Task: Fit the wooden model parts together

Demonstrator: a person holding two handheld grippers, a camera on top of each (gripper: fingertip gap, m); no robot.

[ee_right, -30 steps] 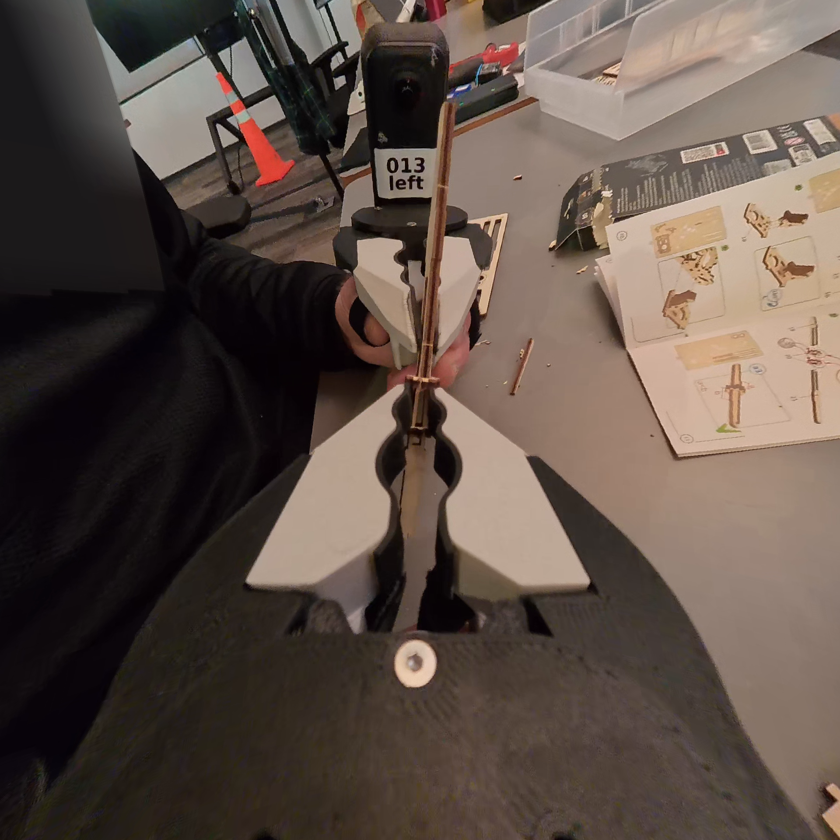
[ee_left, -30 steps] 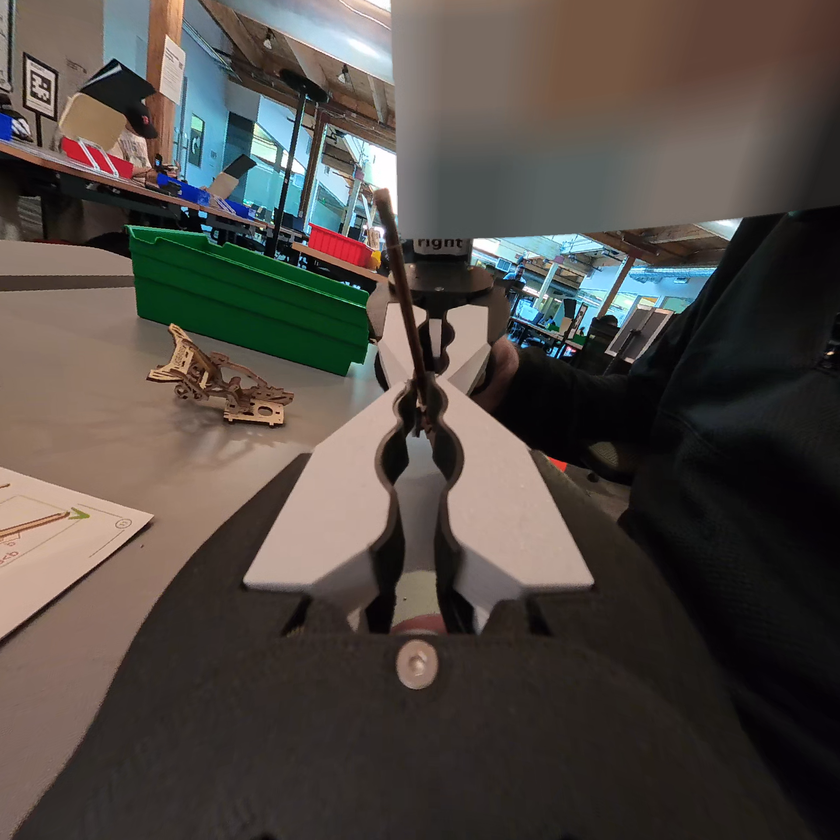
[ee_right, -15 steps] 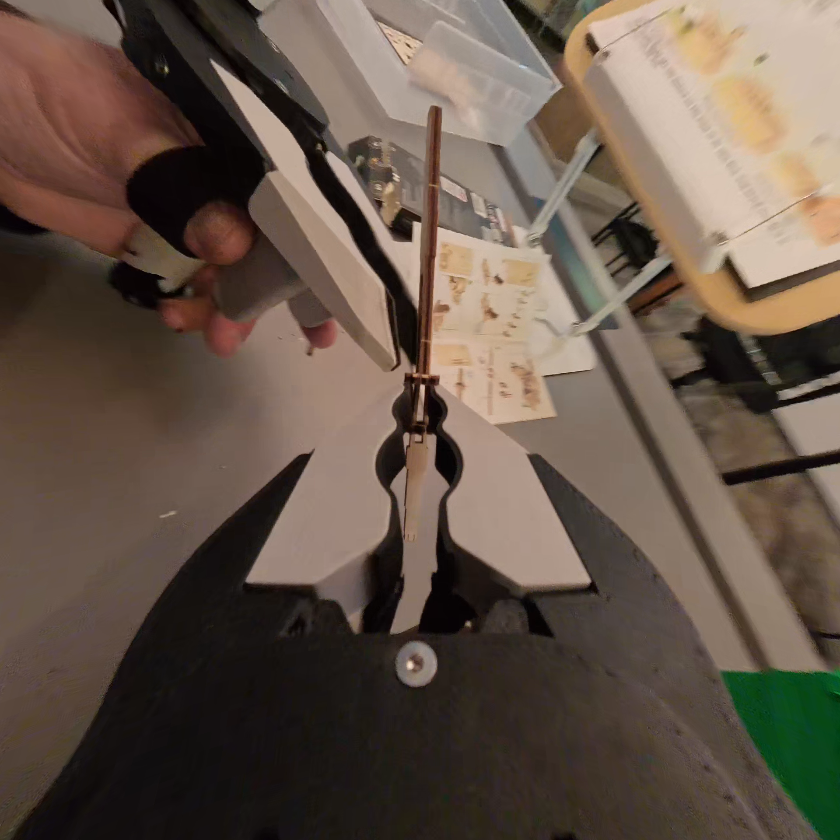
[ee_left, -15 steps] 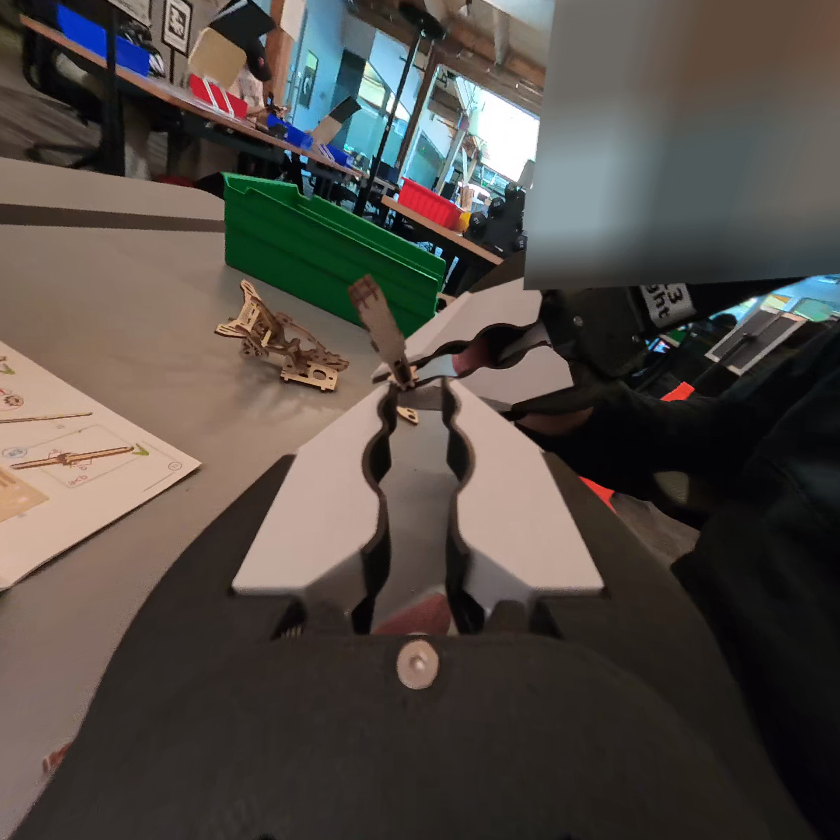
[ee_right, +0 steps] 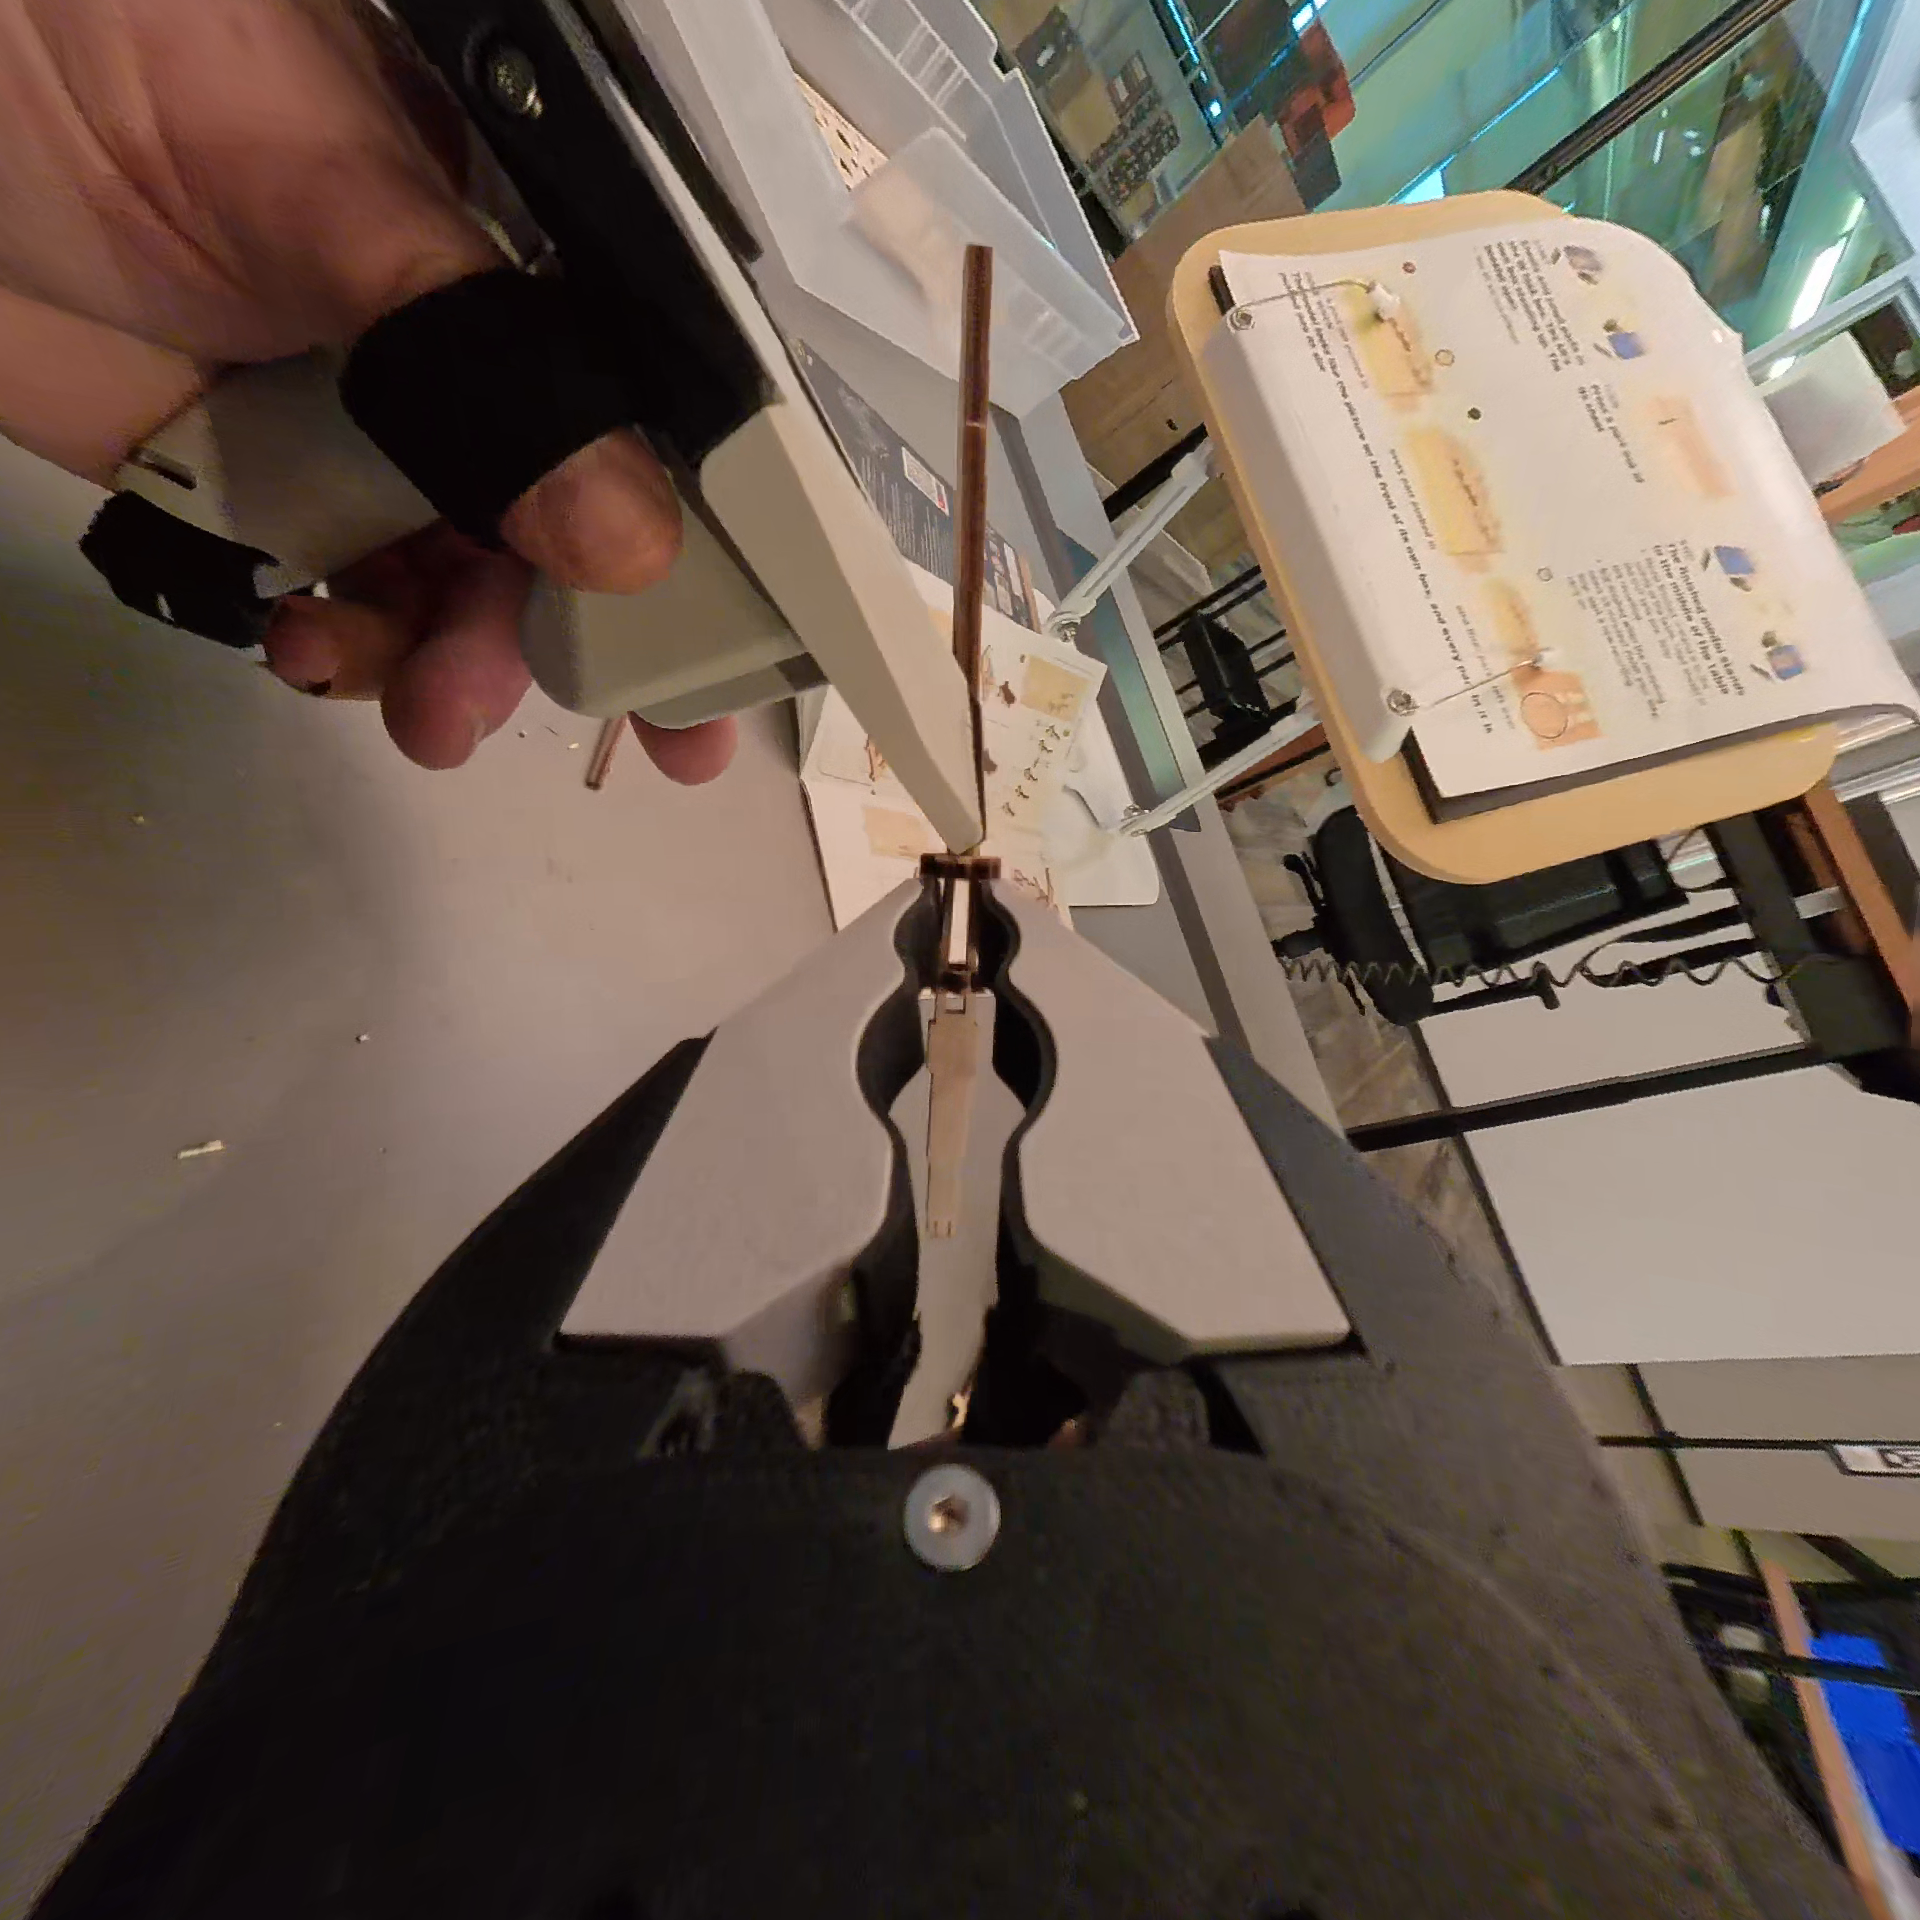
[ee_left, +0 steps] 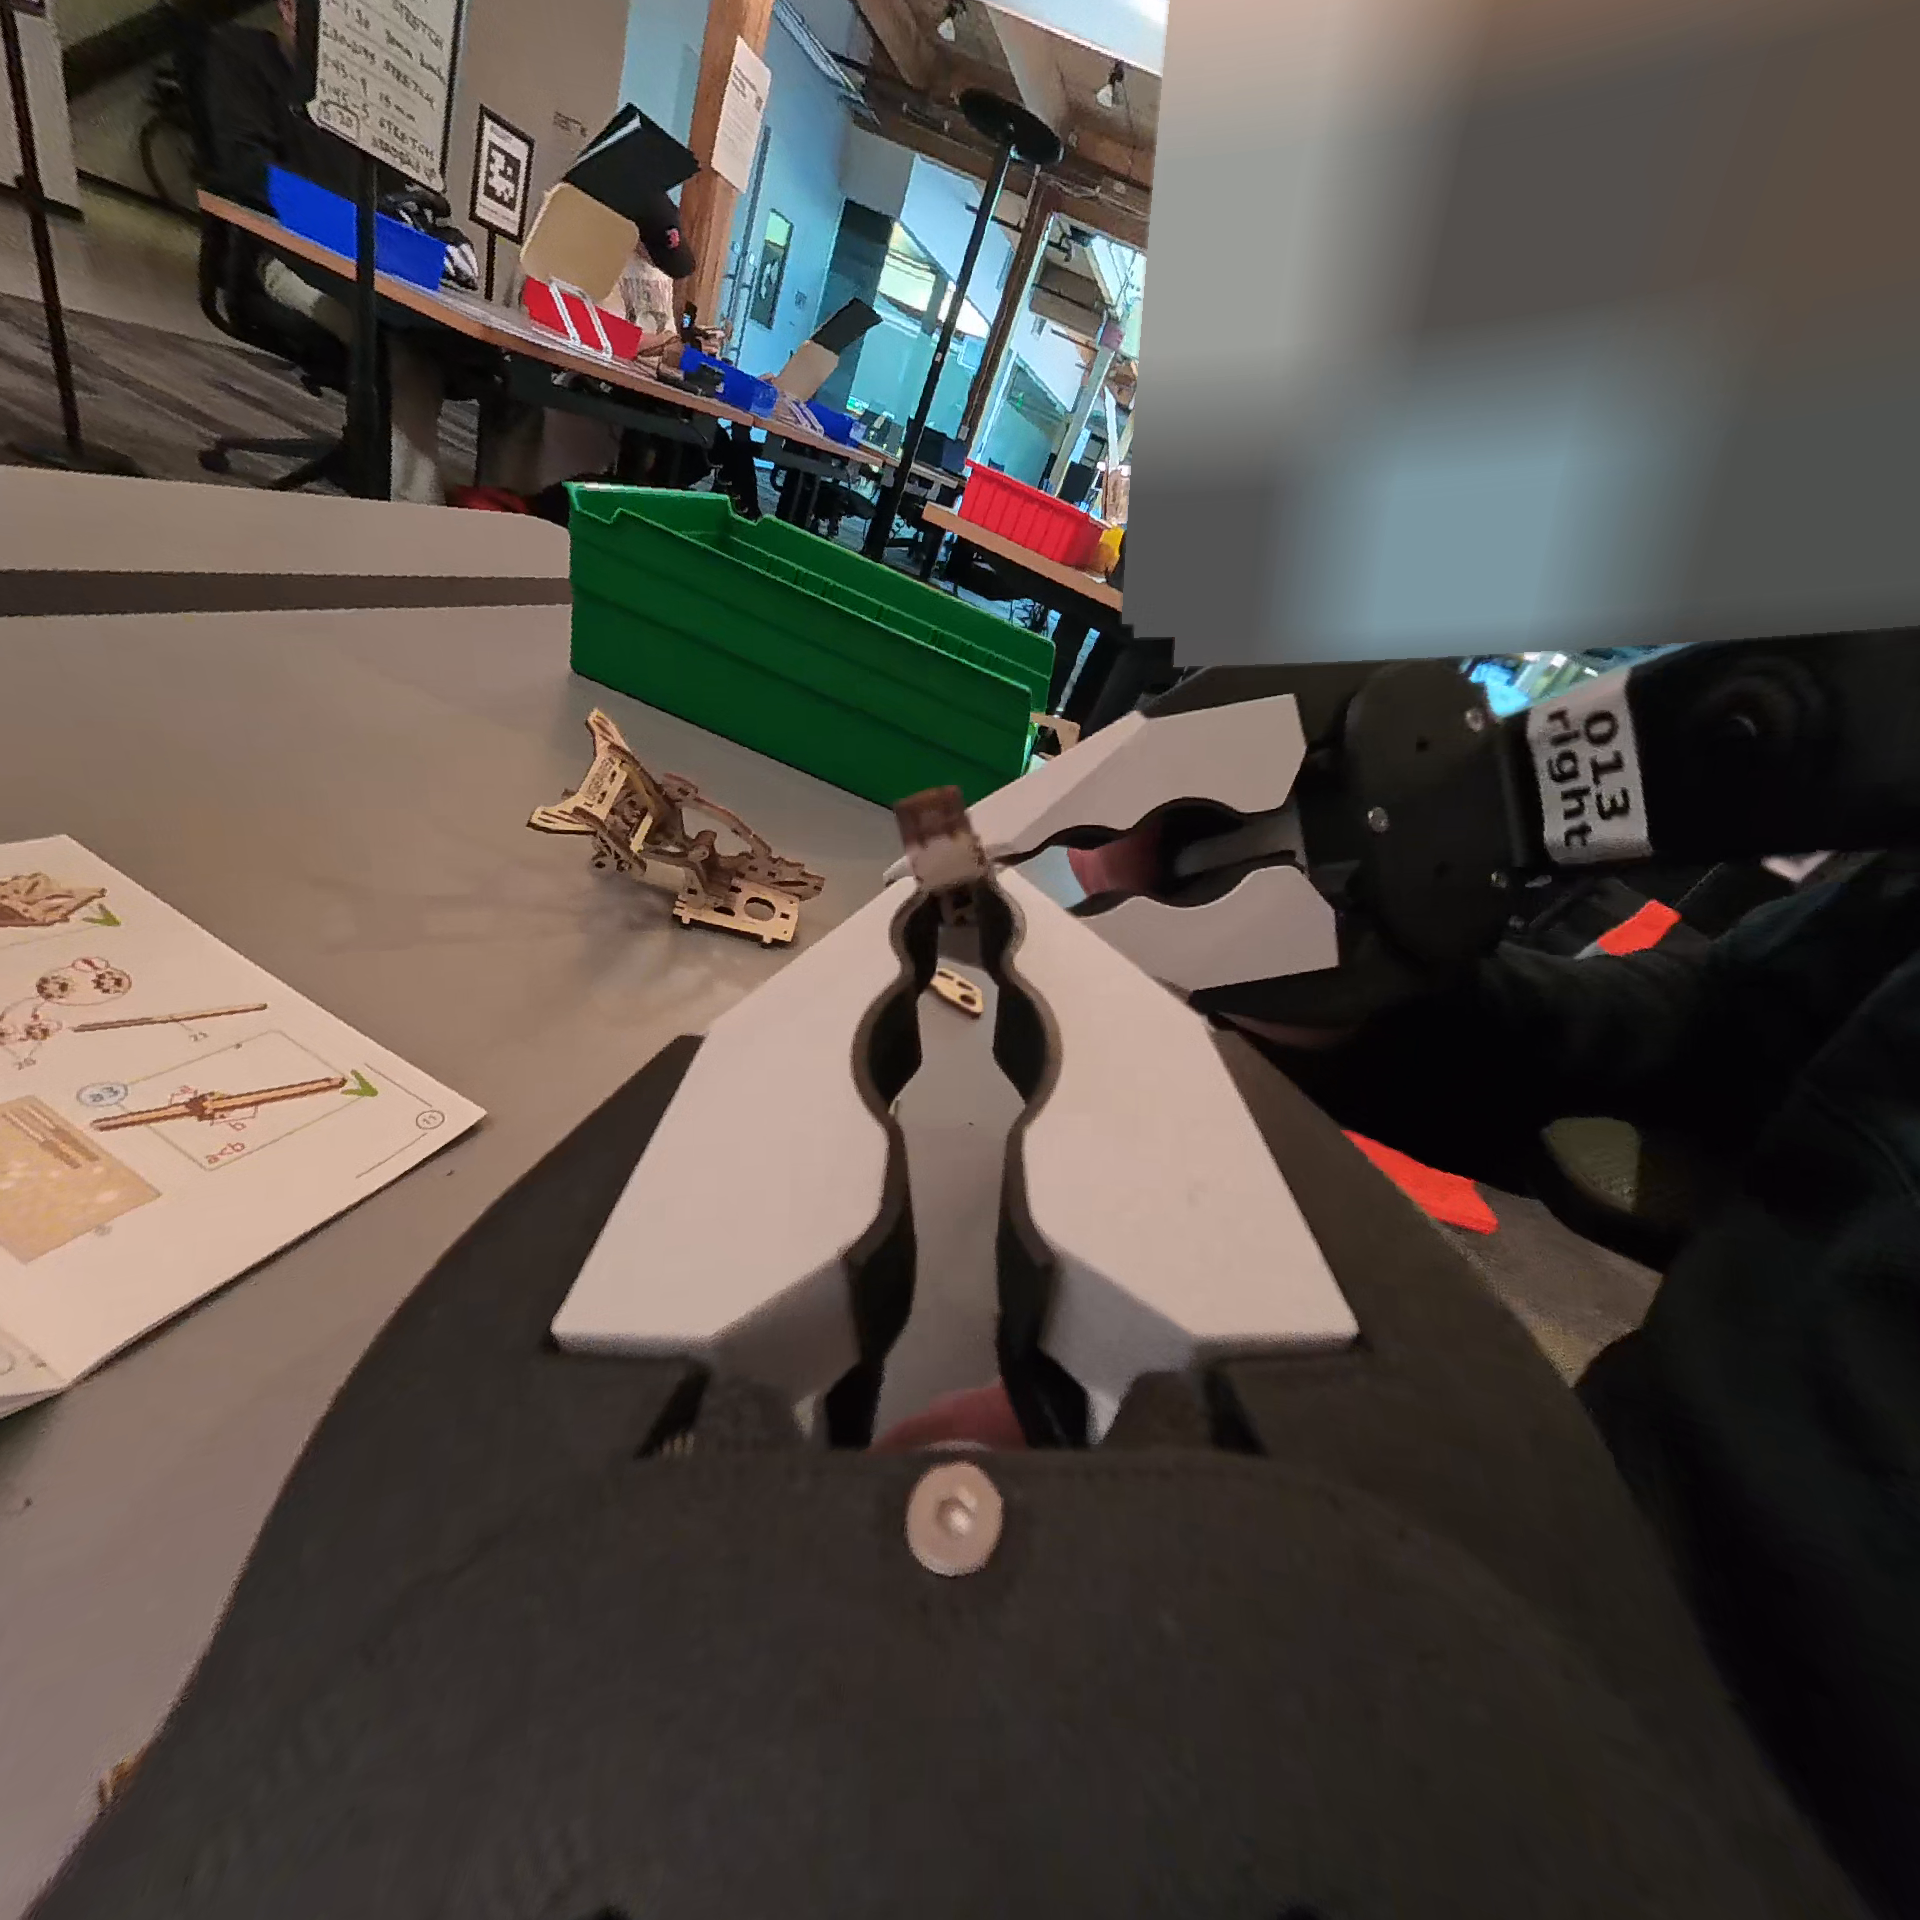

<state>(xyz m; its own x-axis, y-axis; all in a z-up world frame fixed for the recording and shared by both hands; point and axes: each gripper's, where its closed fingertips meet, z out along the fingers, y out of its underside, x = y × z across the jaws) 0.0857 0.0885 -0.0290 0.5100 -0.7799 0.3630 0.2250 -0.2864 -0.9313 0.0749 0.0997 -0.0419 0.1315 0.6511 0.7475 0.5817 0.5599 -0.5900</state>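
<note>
Instruction sheet, printed, flat at left on grey table. Wooden sub-assembly, part-built, lying beside green bin. Small loose wooden piece on table, seen between left fingers. Left gripper: fingertips closed on wooden rod at its end. Right gripper: fingertips clamped on same rod near its small crosspiece, rod projecting forward. Both grippers meet tip to tip above table. Clear plastic box behind; reference sheet on stand at right.
</note>
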